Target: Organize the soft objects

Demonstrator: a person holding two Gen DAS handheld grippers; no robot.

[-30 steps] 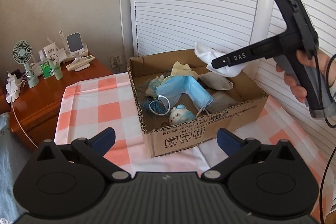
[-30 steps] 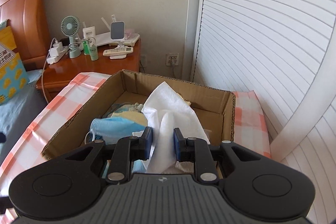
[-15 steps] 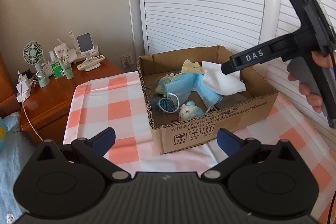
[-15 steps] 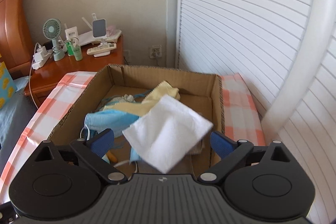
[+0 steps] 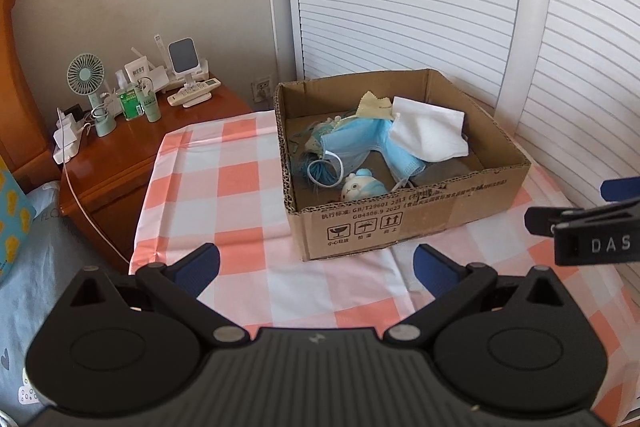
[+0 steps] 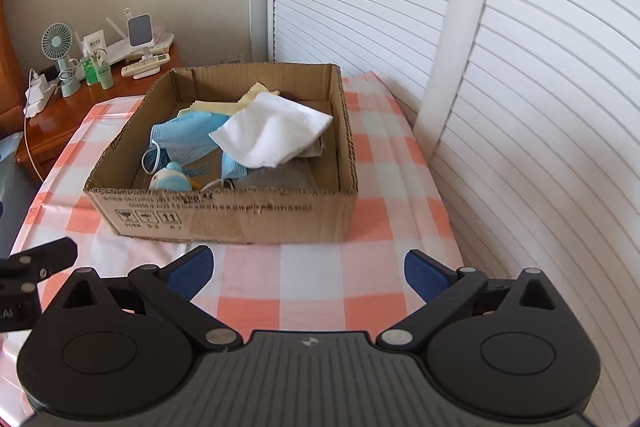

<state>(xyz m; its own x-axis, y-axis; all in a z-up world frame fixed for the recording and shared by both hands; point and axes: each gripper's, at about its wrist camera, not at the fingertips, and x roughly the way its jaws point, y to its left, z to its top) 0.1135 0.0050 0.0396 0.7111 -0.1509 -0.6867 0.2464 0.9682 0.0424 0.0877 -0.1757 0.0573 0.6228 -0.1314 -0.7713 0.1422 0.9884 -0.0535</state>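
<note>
Hovering near the front of the checked tablecloth [image 6: 304, 279], both tools are sitting short of the cardboard box [image 6: 224, 215], and neither is touching it. The right gripper [image 6: 306, 269] is standing with its jaws spread wide and nothing between them; the left gripper [image 5: 316, 267] is likewise gaping wide and carrying nothing.

Inside the box, the white cloth [image 6: 272, 135] is lying on top of the heap toward the far right, draping over a blue face mask [image 6: 184, 139] and a grey fabric piece [image 6: 276, 179]. A yellow cloth [image 5: 374, 105] is peeking out at the far wall, and a small plush toy [image 5: 362, 185] is resting against the near wall beside a tangle of blue cord [image 5: 320, 171].

As far as these views are showing, no soft item is lying on the cloth outside the box, so the job is looking close to finished, though I cannot tell what is sitting beyond the frame.

Risks from here are looking modest. The white cloth is sitting loosely and high on the pile, so a careless sweep of either tool over the rim could be dragging it back out. The mask's ear loops and the cord could be snagging an open finger. Nudging the light box could be sliding it toward the table's right edge.
</note>
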